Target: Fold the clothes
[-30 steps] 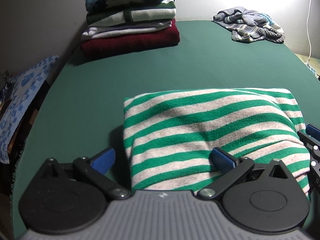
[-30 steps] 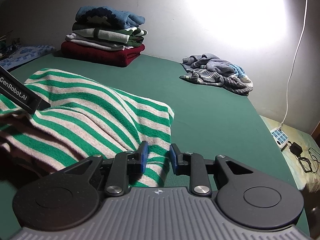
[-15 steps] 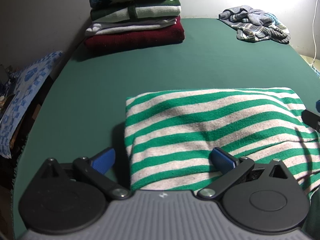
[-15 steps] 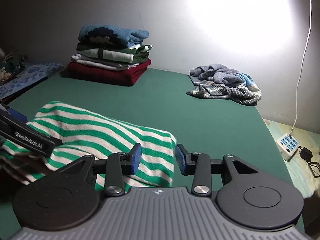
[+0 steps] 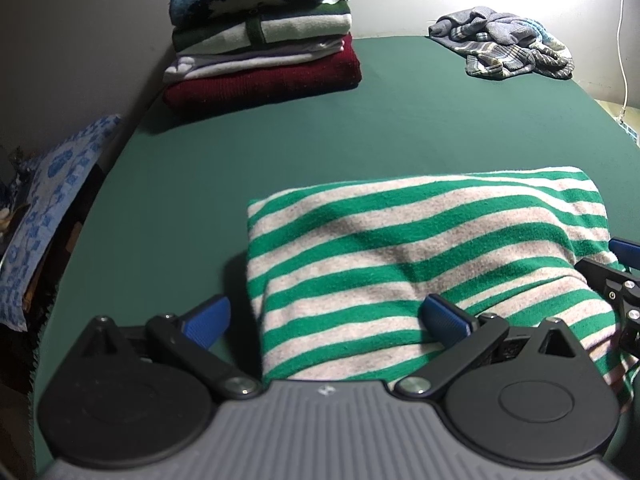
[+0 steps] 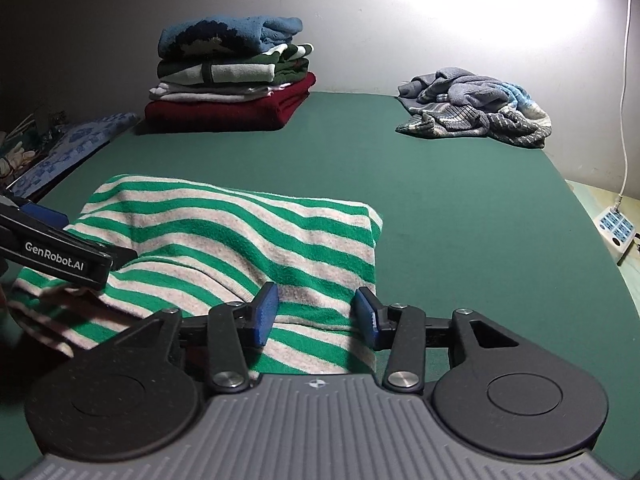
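A green-and-grey striped garment [image 5: 420,248] [image 6: 240,240] lies folded on the green table [image 5: 280,140] [image 6: 440,208]. My left gripper [image 5: 324,316] stands wide open over the garment's near left corner. One finger is off the cloth on the left and the other rests on it. My right gripper [image 6: 316,310] sits at the near right edge of the garment. Its jaws are opening, and the blue pads stand apart with cloth lying between them, not pinched. Each gripper shows at the edge of the other's view: the right gripper [image 5: 616,280] and the left gripper [image 6: 60,256].
A stack of folded clothes [image 5: 260,40] [image 6: 228,76] stands at the back left. An unfolded blue-grey heap [image 5: 508,48] [image 6: 476,108] lies at the back right. A blue patterned cloth [image 5: 52,208] hangs beyond the left edge. A power strip [image 6: 616,228] and white cable [image 6: 626,80] are off the right side.
The right gripper's jaws have spread apart and let go of the striped cloth, and its view has tipped and rolled a little. The left gripper has stayed open in place.
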A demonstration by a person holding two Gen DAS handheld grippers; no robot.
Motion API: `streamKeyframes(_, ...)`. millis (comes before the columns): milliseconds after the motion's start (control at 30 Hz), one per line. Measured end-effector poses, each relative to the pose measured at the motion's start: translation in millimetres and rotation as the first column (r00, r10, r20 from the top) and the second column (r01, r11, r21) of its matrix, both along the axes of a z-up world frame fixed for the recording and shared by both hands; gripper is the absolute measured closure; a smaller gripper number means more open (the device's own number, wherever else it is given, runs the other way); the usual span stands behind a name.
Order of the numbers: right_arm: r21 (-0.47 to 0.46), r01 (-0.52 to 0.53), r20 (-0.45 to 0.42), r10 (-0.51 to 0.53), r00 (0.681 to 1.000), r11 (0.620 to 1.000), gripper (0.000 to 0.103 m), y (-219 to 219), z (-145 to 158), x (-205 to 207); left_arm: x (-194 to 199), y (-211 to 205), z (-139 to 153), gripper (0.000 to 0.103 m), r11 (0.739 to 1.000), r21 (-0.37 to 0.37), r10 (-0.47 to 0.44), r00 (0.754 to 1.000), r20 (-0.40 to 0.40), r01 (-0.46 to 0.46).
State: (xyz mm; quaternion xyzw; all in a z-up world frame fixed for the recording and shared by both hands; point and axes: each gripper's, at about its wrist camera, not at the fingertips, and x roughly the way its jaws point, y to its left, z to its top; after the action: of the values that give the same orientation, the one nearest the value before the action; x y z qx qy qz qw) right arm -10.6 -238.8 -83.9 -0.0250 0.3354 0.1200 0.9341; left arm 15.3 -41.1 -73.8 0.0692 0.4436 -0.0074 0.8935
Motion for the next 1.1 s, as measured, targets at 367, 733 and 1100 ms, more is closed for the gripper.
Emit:
streamKeyframes(367, -0.008, 0.023, 0.014, -0.023, 1.000, 1.000, 0.058, 2.3, -1.7, -1.3, 2.6, 1.4, 0.1, 0.001, 1.000, -0.003, -0.005, 1.000, -0.008, 0.005)
streamKeyframes(733, -0.027, 0.046, 0.015, -0.046, 0.999, 0.999, 0.054, 5.3, -1.0, -0.8, 4.2, 2.2, 0.6, 0.001, 1.000, -0.013, -0.006, 1.000, -0.020, 0.006)
streamKeyframes(1100, -0.018, 0.051, -0.012, -0.052, 0.999, 0.999, 0.046, 0.6, 0.0, 3.3, 5.7, 8.6, 0.4, 0.001, 0.999, -0.042, -0.022, 0.999, -0.033, 0.021)
